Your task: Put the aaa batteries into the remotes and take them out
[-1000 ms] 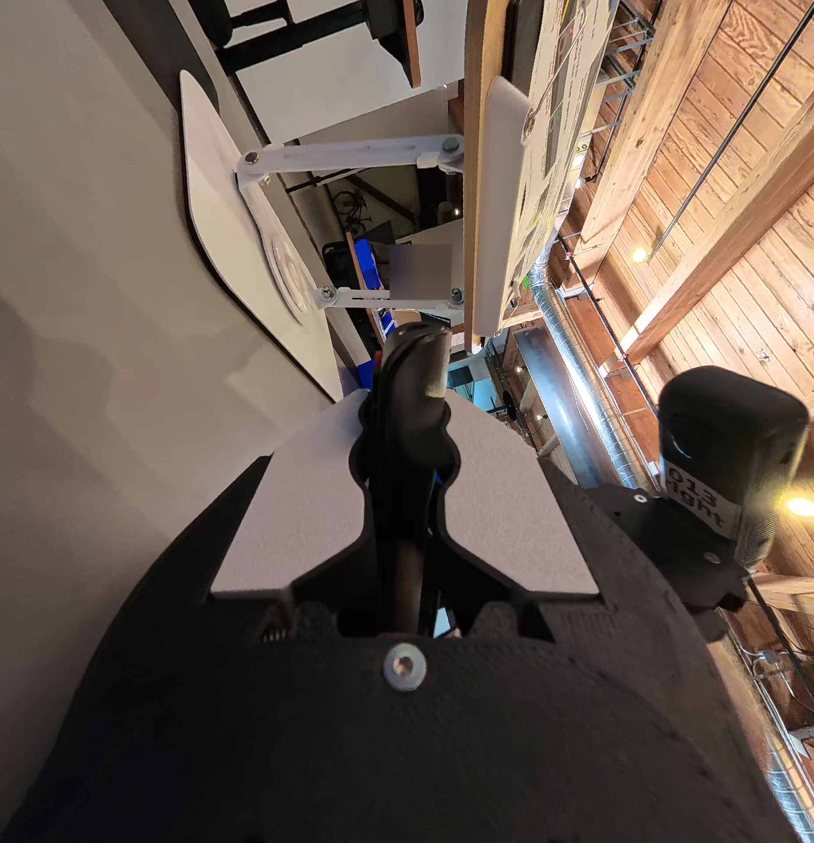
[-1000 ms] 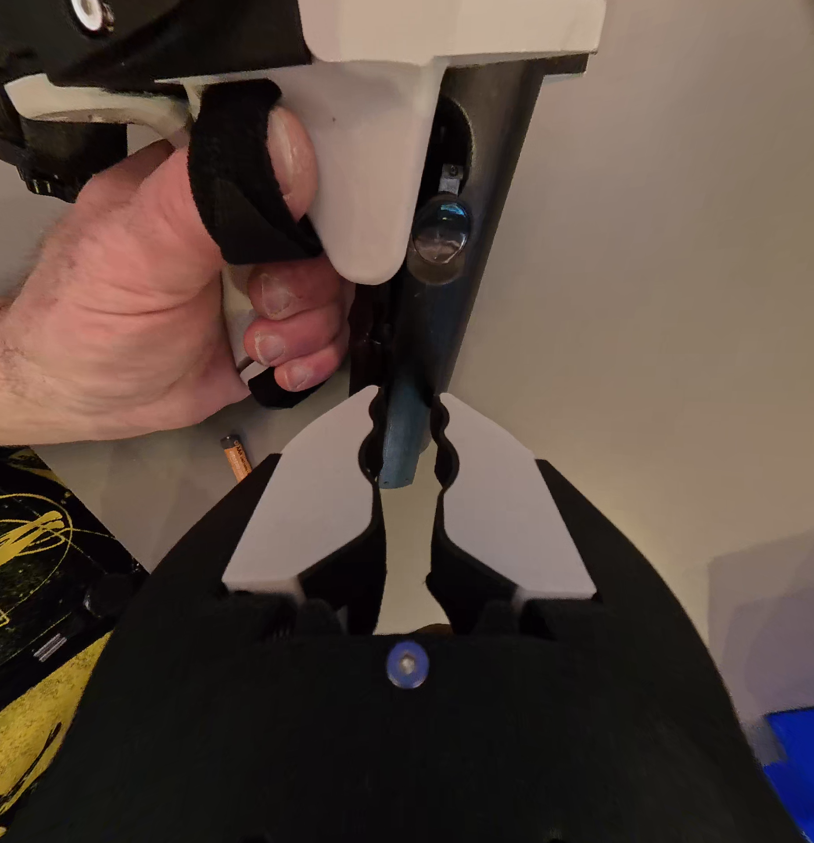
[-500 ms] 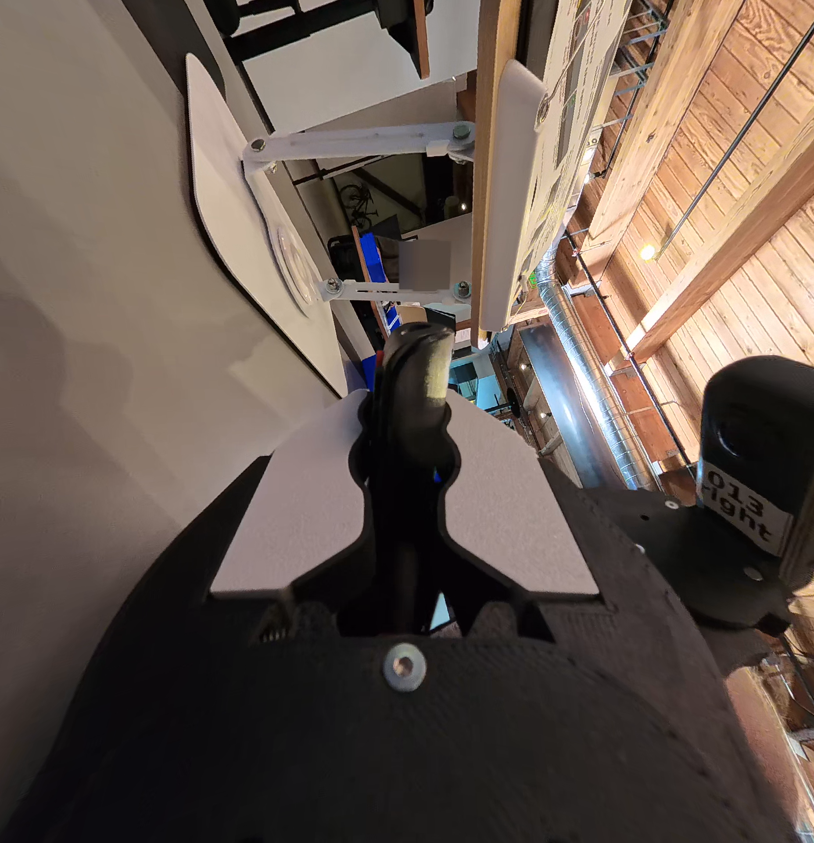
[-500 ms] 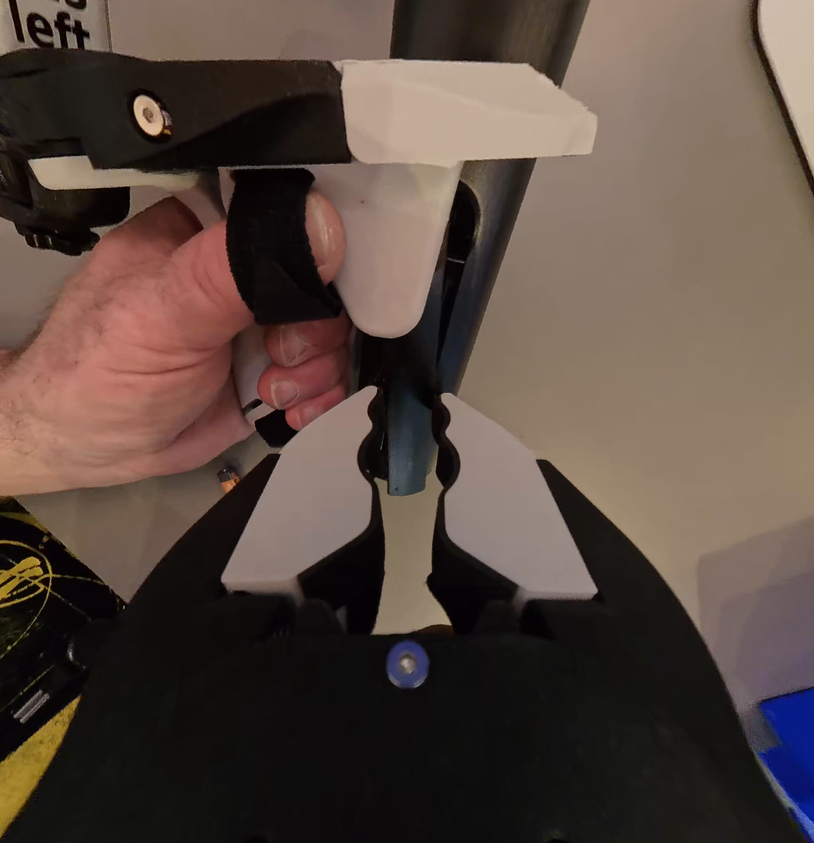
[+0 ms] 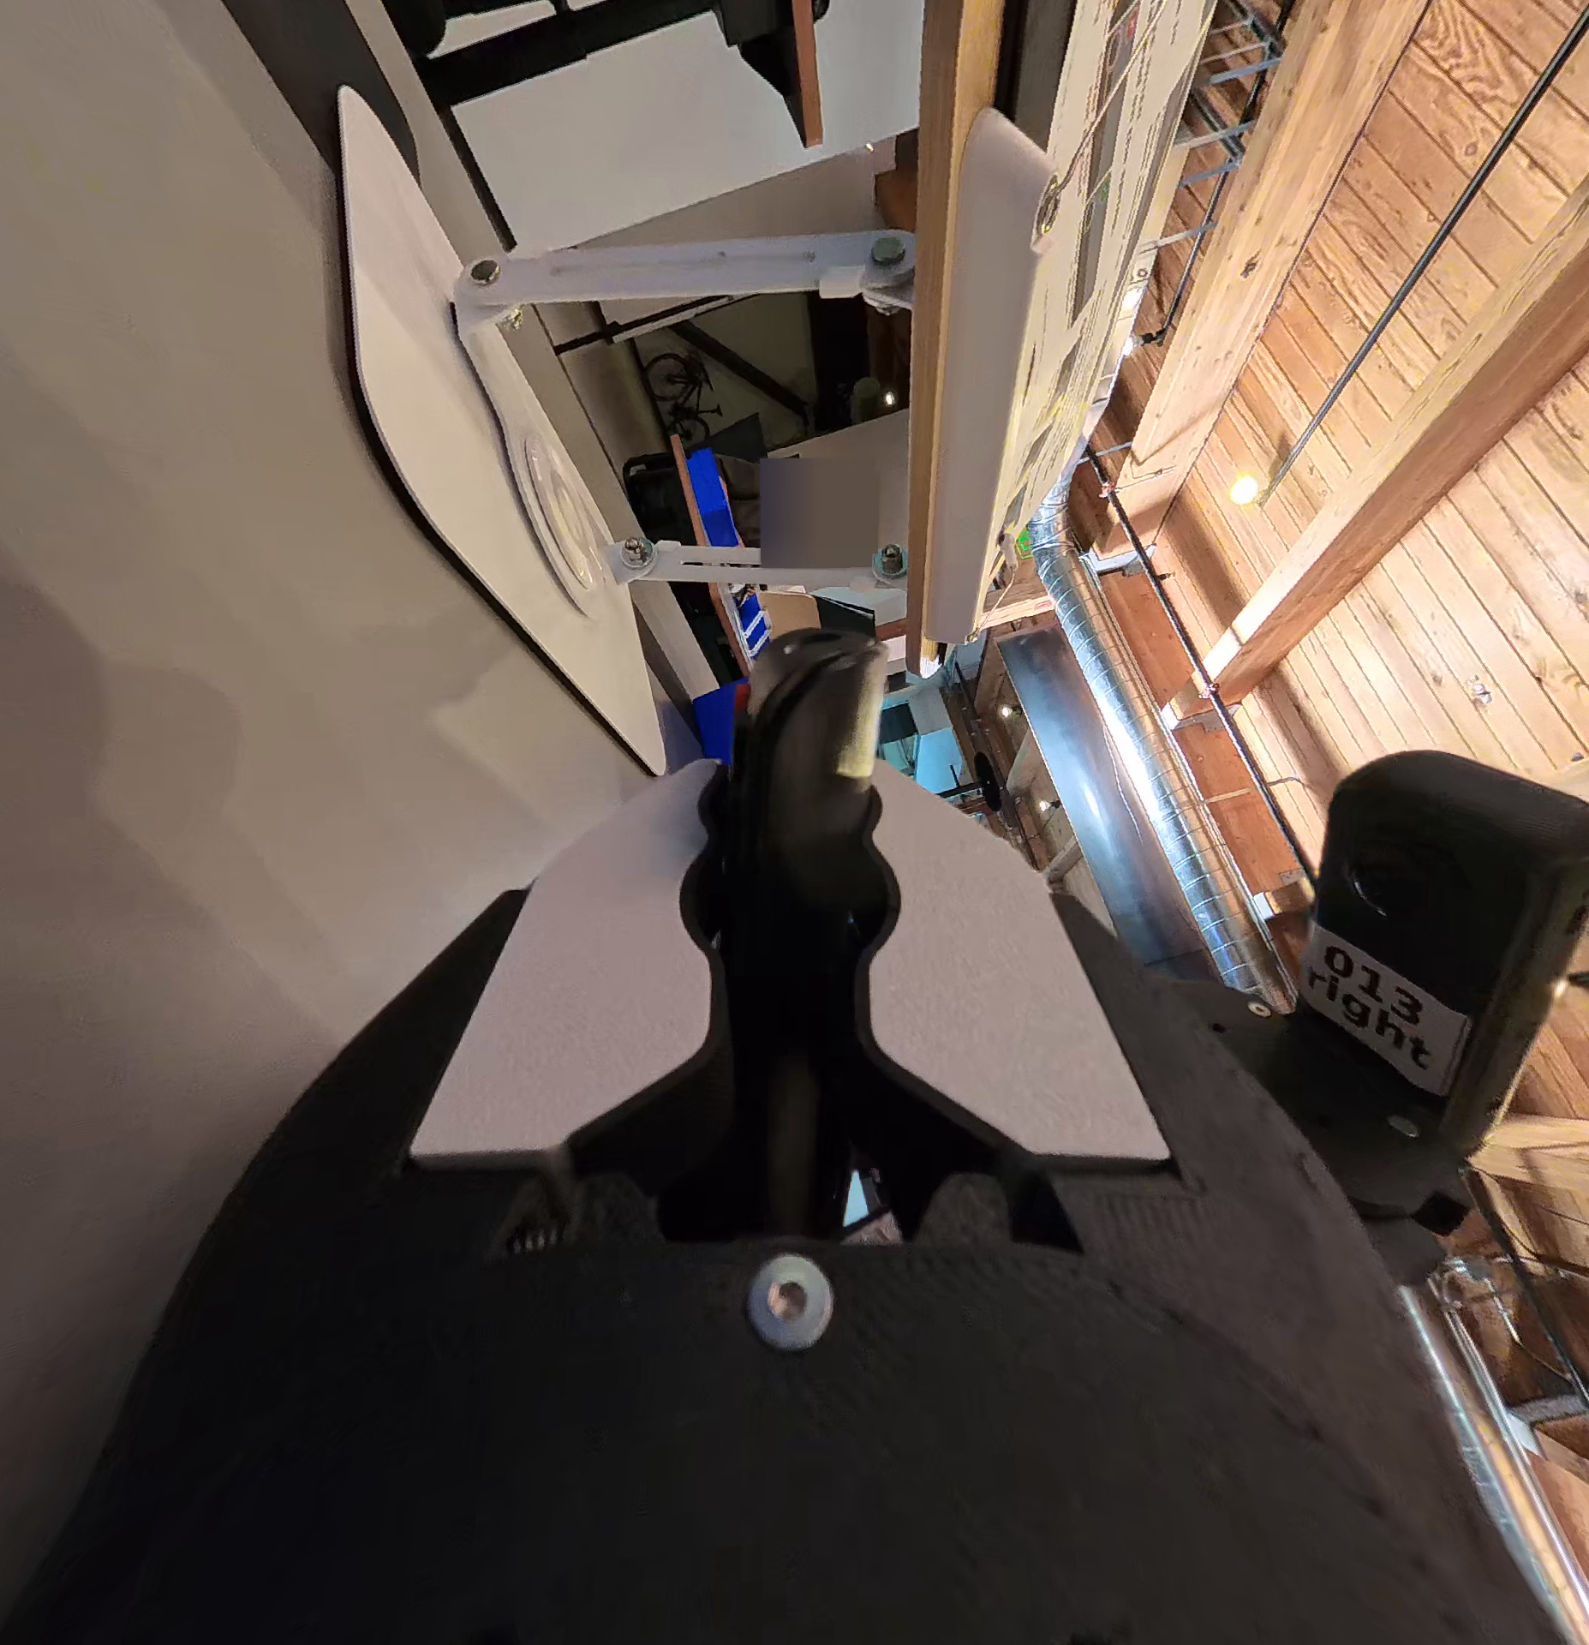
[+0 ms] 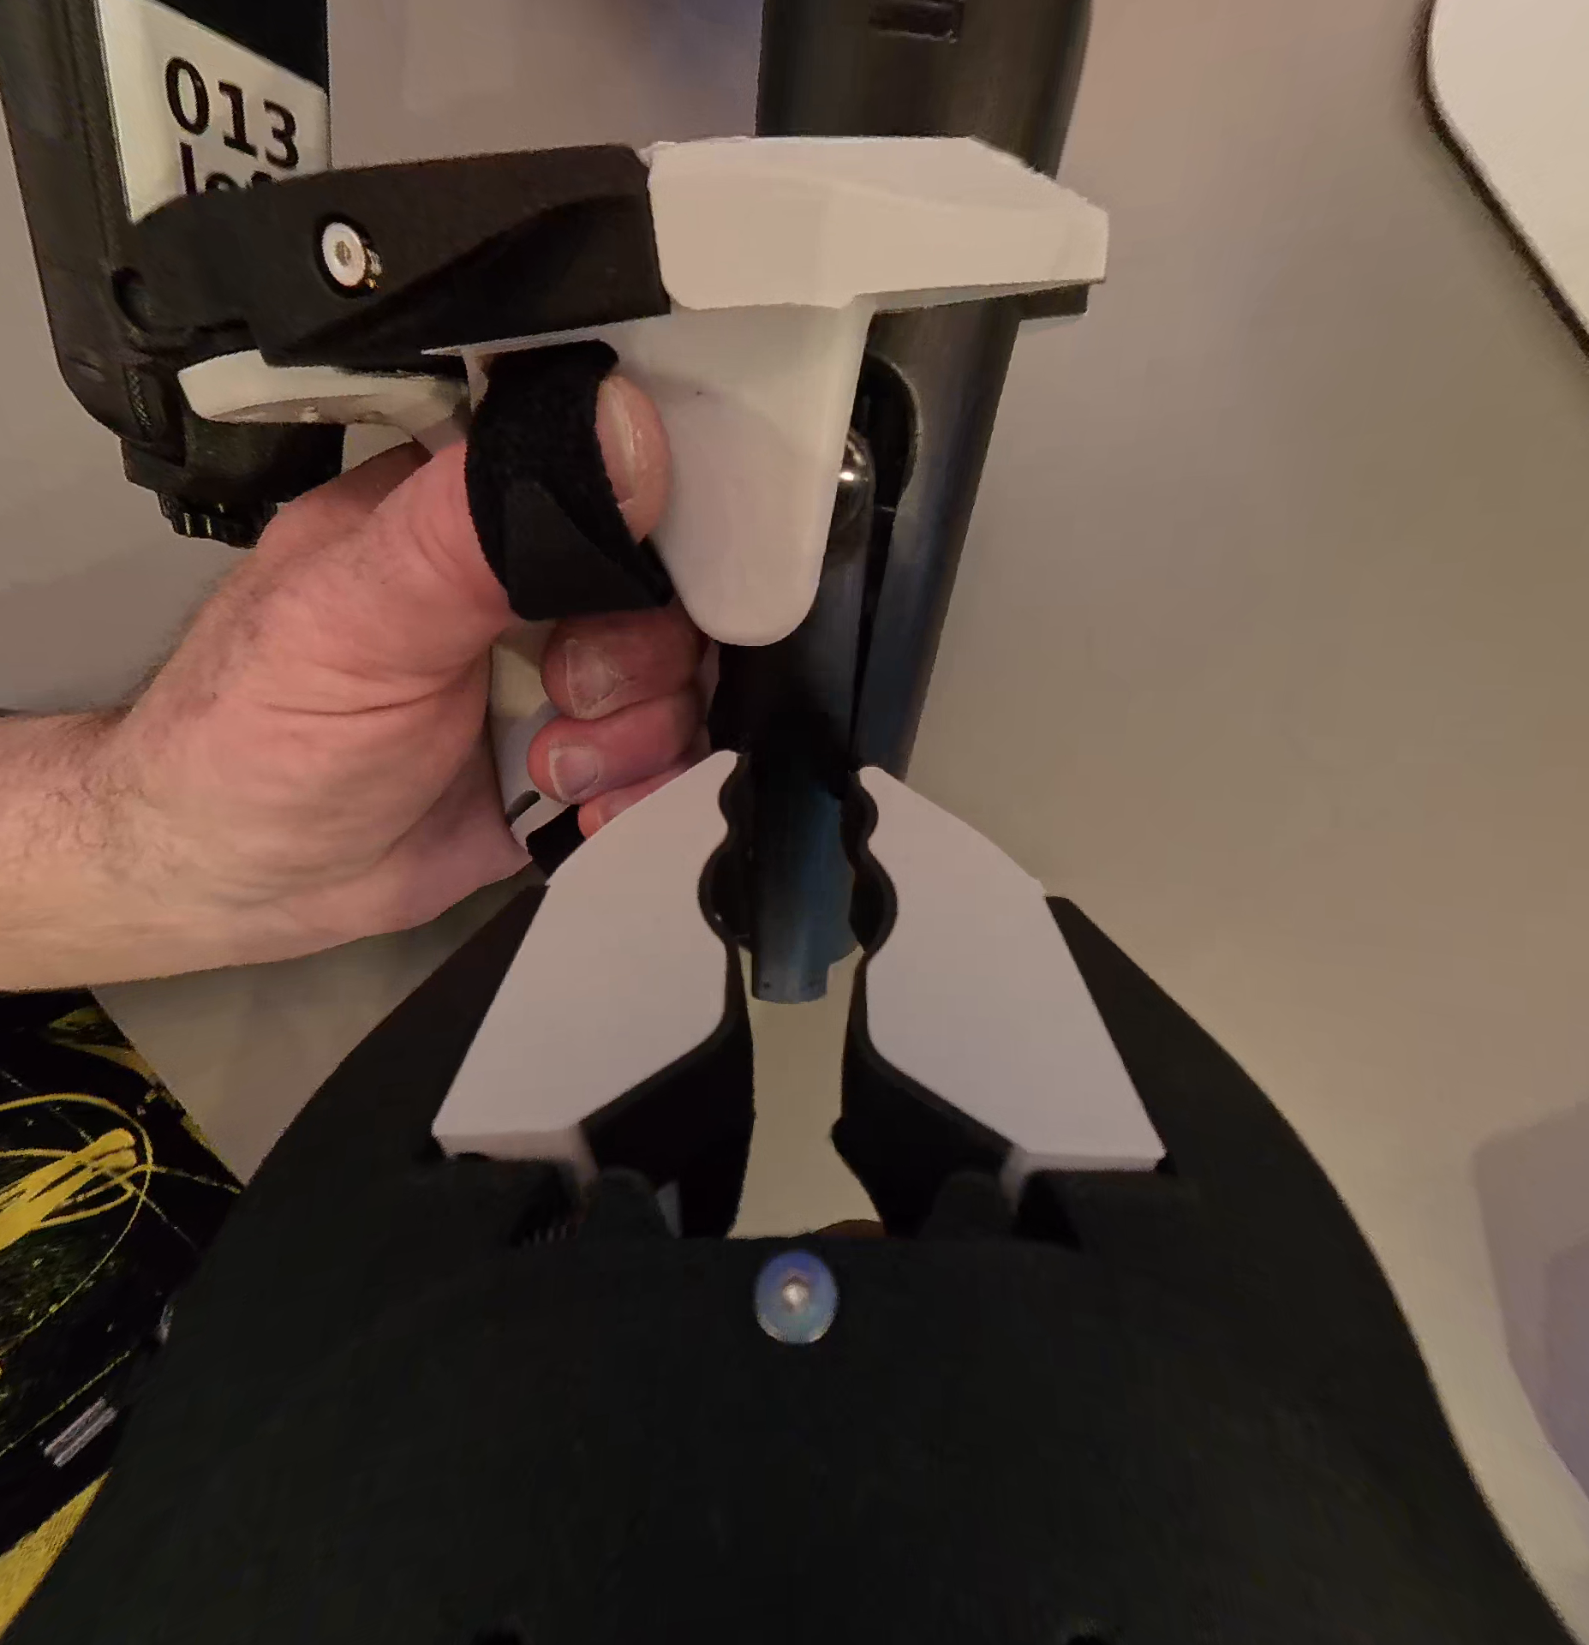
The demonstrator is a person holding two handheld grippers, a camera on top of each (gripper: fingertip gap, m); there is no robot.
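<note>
My left gripper (image 5: 795,783) is shut on a black remote (image 5: 817,712) held edge-on, its far end sticking out past the fingertips. In the right wrist view the same remote (image 6: 795,935) comes down from the left gripper's white handle (image 6: 755,463), which a hand (image 6: 283,712) grips. My right gripper (image 6: 798,770) is closed narrowly around the remote's lower end, with the wavy pads against both of its sides. No battery is in sight. The right gripper's black camera block (image 5: 1440,961) shows at the right of the left wrist view.
A pale grey table (image 6: 1262,712) lies under both grippers. A white laptop stand (image 5: 434,445) stands on it, and its base edge shows in the right wrist view (image 6: 1556,133). A black-and-yellow patterned item (image 6: 61,1202) lies at the lower left. The grippers' ends are close to 9 cm from one another.
The remote's end has slid slightly deeper between my right fingers. The left gripper and hand have come lower in the right view. The orange battery on the table is now hidden.
</note>
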